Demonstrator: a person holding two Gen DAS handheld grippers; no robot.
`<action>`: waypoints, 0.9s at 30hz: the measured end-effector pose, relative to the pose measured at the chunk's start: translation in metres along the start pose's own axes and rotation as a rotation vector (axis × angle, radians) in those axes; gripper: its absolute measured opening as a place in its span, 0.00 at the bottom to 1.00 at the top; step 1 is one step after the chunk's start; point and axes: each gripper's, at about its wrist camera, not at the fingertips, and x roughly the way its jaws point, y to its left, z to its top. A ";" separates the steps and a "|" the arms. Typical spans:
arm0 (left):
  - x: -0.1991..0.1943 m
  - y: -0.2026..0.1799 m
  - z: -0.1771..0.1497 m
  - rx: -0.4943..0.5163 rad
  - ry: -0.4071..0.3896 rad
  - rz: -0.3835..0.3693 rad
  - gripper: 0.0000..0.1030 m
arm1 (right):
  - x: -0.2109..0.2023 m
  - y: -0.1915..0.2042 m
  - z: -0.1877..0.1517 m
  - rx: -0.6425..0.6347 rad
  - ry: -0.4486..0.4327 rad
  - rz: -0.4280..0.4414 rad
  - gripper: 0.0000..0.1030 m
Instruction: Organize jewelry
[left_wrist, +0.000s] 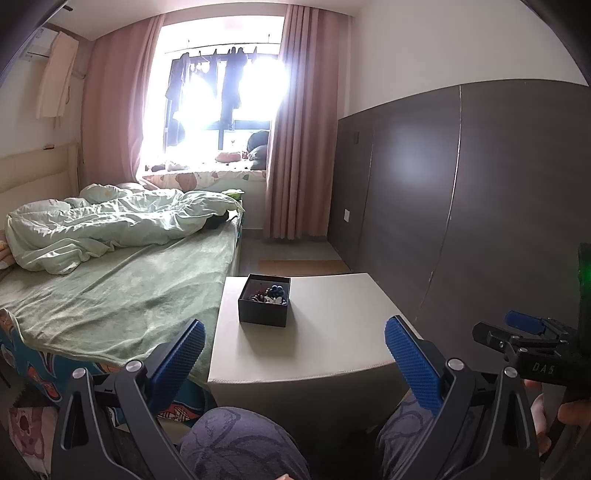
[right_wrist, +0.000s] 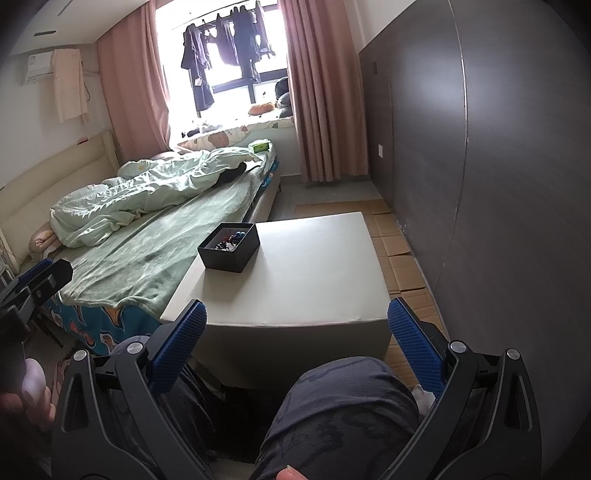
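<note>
A small black open box (left_wrist: 263, 305) stands on a white square table (left_wrist: 332, 339), toward its far left corner. Beaded jewelry (left_wrist: 271, 293) in dark, blue and white colours lies inside it. The box also shows in the right wrist view (right_wrist: 229, 248), with the beads (right_wrist: 231, 240) inside, on the table (right_wrist: 314, 273). My left gripper (left_wrist: 295, 345) is open and empty, held near the table's front edge. My right gripper (right_wrist: 297, 332) is open and empty, also held back at the front edge. Each gripper shows at the edge of the other's view.
A bed with a green sheet (left_wrist: 110, 280) and a rumpled duvet lies left of the table. A dark panelled wall (left_wrist: 480, 192) runs along the right. Flattened cardboard (right_wrist: 395, 236) covers the floor to the right. The person's knees (right_wrist: 340, 406) are below the grippers.
</note>
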 end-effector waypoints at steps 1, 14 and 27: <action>0.000 0.000 -0.001 0.003 0.001 0.001 0.92 | 0.000 -0.001 0.000 0.002 0.000 0.000 0.95; 0.005 -0.001 -0.002 -0.003 0.014 -0.010 0.92 | -0.001 -0.003 0.001 0.006 0.005 0.000 0.95; 0.002 -0.001 -0.004 -0.008 -0.011 0.015 0.92 | 0.002 -0.006 -0.002 0.002 0.014 -0.002 0.95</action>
